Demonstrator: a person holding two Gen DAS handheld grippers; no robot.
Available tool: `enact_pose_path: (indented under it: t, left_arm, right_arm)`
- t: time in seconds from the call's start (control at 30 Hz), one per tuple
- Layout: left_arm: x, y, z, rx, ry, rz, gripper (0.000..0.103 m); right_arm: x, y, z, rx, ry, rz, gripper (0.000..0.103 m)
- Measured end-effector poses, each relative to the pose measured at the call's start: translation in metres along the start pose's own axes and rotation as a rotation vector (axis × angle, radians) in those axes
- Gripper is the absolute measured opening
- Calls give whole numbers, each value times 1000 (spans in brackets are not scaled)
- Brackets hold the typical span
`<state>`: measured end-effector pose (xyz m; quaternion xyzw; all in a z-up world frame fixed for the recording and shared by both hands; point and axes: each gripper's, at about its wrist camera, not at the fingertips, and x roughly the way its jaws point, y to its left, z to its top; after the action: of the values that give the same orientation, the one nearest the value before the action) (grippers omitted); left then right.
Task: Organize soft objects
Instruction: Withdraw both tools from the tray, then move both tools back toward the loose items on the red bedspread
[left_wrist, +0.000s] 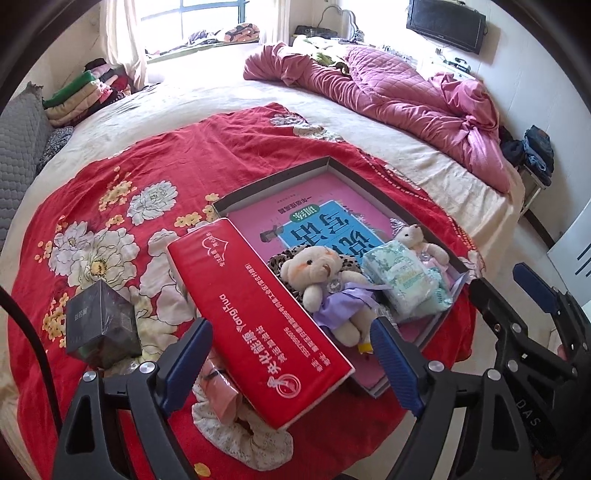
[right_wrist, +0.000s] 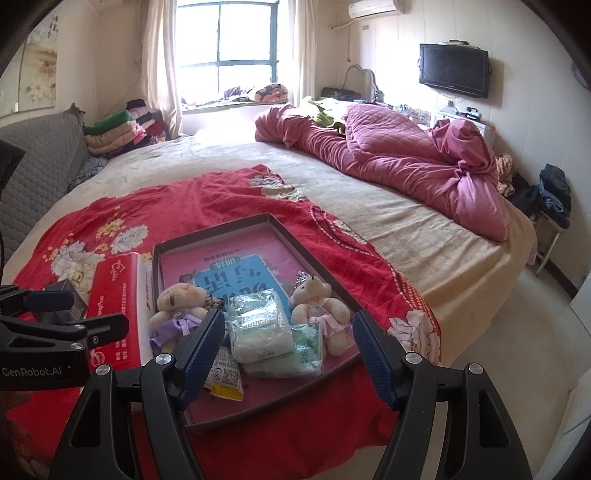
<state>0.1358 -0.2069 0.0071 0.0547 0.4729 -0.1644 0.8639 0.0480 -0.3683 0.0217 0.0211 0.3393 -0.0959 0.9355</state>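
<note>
nearest us, our left tongs (left_wrist: 291, 365) stand wide apart with nothing between the pads, hovering over the near end of the long red tissue pack (left_wrist: 258, 325), which lies slanted with its near part over a pale floral cloth (left_wrist: 243, 439) and a pink packet (left_wrist: 221, 395) at the near edge of the bed. our right tongs (right_wrist: 288, 354) are likewise spread apart and empty, hanging above the near side of the shallow box tray (right_wrist: 266, 221).

in the tray's near half lie two tissue packets, a clear-wrapped white one (right_wrist: 258, 325) resting partly on a green one (right_wrist: 304, 350), with a small yellow sachet (right_wrist: 225, 380) beside them. the bear in the purple dress (right_wrist: 177, 310) lies at the tray's left side against the red pack, a leopard-print piece (left_wrist: 280, 258) under its head. the bear in the pink dress (right_wrist: 321, 310) lies at the right side, touching the packets. a pink and blue book (right_wrist: 236, 273) lines the tray floor.

left of the red pack, a dark wrapped box (left_wrist: 103, 325) sits on the red floral sheet (left_wrist: 147, 166). farther off, a crumpled pink quilt (right_wrist: 406, 158) runs along the far right edge of the bed.
</note>
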Motion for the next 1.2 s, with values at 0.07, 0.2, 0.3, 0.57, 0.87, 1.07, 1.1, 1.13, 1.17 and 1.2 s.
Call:
enact_pose_path:
  t: [0.07,0.2,0.3,0.57,0.87,1.07,1.1,1.13,1.17,1.2]
  left_arm:
    - [-5,0,-2,1,-6,4,86]
    - [-14,0,-6,0,-16,6,86]
    - [-21,-1,-9,7,-19,14,86]
    - [-41,1,-15,1,-40,23,87]
    - [-63,8,-20,-16,-65,21,87]
    - [-79,16,-25,-16,-76,23,87]
    - [-82,16,-26,-8,-80,33,87]
    - [-84,17,-27,-4,-81,41,87]
    - [-88,18,-28,1,-84,47,87]
    - [-92,19,-30,1,-87,48,87]
  right_arm:
    - [-5,1,2,3,-3,4,73]
    - [-13,1,5,16,-14,-1,73]
    - [-20,1,8,28,-21,-7,73]
    - [-40,4,17,20,-47,-10,73]
    - [-63,9,23,9,-70,-21,73]
    - [-76,17,28,7,-87,8,73]
    - [-78,18,28,6,-88,4,73]
    - [-80,20,29,-1,-93,-10,73]
    - [-82,22,29,-8,-96,-15,73]
    - [-84,23,31,-13,-97,-11,73]
